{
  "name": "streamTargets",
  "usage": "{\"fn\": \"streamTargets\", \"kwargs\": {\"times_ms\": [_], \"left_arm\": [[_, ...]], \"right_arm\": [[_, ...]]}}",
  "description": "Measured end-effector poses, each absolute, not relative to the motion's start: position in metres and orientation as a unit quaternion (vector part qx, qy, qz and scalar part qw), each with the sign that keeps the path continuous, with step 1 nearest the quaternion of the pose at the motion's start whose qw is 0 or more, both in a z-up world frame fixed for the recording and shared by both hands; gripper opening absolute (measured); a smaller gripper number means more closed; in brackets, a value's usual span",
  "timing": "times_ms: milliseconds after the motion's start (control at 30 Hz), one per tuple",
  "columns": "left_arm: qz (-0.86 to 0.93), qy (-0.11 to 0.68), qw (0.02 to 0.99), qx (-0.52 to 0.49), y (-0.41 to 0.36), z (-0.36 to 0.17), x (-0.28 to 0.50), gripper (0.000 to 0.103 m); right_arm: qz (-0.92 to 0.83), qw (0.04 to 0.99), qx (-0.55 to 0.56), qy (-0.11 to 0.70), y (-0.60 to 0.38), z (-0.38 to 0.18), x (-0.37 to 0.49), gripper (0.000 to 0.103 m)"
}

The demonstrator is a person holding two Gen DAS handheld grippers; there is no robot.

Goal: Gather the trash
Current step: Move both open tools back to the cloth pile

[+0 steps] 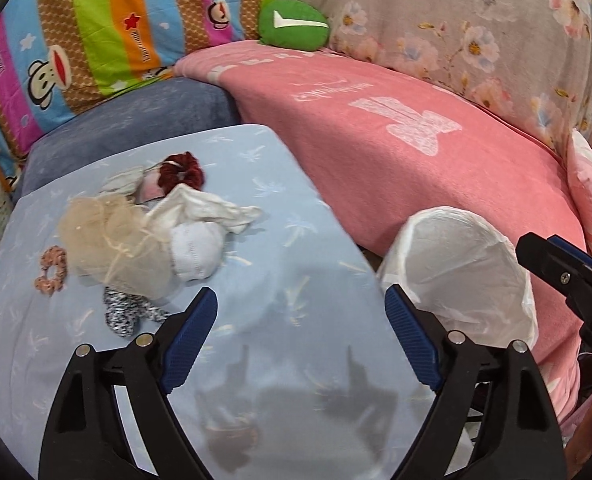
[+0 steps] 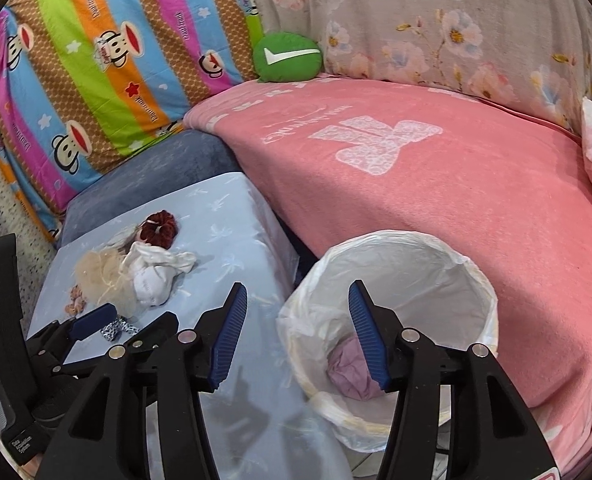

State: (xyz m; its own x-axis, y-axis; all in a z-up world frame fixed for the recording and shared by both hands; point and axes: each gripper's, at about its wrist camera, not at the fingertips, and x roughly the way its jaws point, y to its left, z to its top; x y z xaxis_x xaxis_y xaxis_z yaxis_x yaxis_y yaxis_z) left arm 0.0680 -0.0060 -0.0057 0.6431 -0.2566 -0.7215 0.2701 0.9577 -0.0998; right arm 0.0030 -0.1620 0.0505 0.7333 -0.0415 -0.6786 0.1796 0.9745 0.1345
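Left wrist view: the left gripper (image 1: 301, 312) hangs over the pale blue table (image 1: 264, 360), jaws spread wide, nothing between them. Ahead on the table lies the trash pile (image 1: 152, 232): beige netting, white cloth, a dark red scrunchie (image 1: 184, 170), a pink scrunchie (image 1: 51, 268) and a black-and-white speckled piece (image 1: 126, 312). The lined bin (image 1: 456, 268) stands off the table's right edge; its inside cannot be seen from here. The right gripper's tip (image 1: 568, 272) shows at the right margin.

Right wrist view: the right gripper (image 2: 296, 328) hangs over the gap between table (image 2: 232, 240) and bin (image 2: 408, 280), jaws parted and empty. This view looks into the bin: a crumpled lilac wad (image 2: 350, 368) lies at the bottom, partly behind the right finger. The trash pile (image 2: 136, 272) remains on the table, with the left gripper (image 2: 96, 320) just before it. A pink blanket (image 2: 436, 184), a green cushion (image 2: 288, 58) and striped monkey-print bedding (image 2: 108, 64) lie behind.
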Motion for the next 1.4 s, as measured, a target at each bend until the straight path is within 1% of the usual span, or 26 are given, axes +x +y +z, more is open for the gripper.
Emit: {"fn": "streamTargets", "kwargs": {"times_ms": [533,633,700,767,867,1167,1400], "left_arm": [[-0.084,0.394,0.915,-0.007,0.063,-0.009,0.070,0.085],[-0.076,0.394,0.916,-0.010,0.074,-0.010,0.070,0.088],[-0.067,0.396,0.916,-0.014,0.083,-0.011,0.070,0.090],[-0.059,0.399,0.915,-0.017,0.092,-0.013,0.071,0.092],[-0.046,0.404,0.913,-0.024,0.108,-0.018,0.073,0.093],[0.002,0.414,0.909,-0.041,0.166,-0.030,0.080,0.093],[0.045,0.417,0.906,-0.047,0.213,-0.039,0.098,0.093]], "right_arm": [[-0.015,0.924,0.060,0.377,-0.093,0.045,0.018,0.054],[-0.007,0.924,0.054,0.380,-0.080,0.043,0.021,0.055],[-0.003,0.923,0.049,0.381,-0.071,0.041,0.022,0.058],[0.002,0.923,0.046,0.383,-0.063,0.039,0.024,0.058],[0.012,0.921,0.042,0.388,-0.049,0.036,0.027,0.059],[0.059,0.911,0.031,0.408,0.004,0.016,0.045,0.060],[0.089,0.896,0.032,0.434,0.041,-0.012,0.070,0.060]]}}
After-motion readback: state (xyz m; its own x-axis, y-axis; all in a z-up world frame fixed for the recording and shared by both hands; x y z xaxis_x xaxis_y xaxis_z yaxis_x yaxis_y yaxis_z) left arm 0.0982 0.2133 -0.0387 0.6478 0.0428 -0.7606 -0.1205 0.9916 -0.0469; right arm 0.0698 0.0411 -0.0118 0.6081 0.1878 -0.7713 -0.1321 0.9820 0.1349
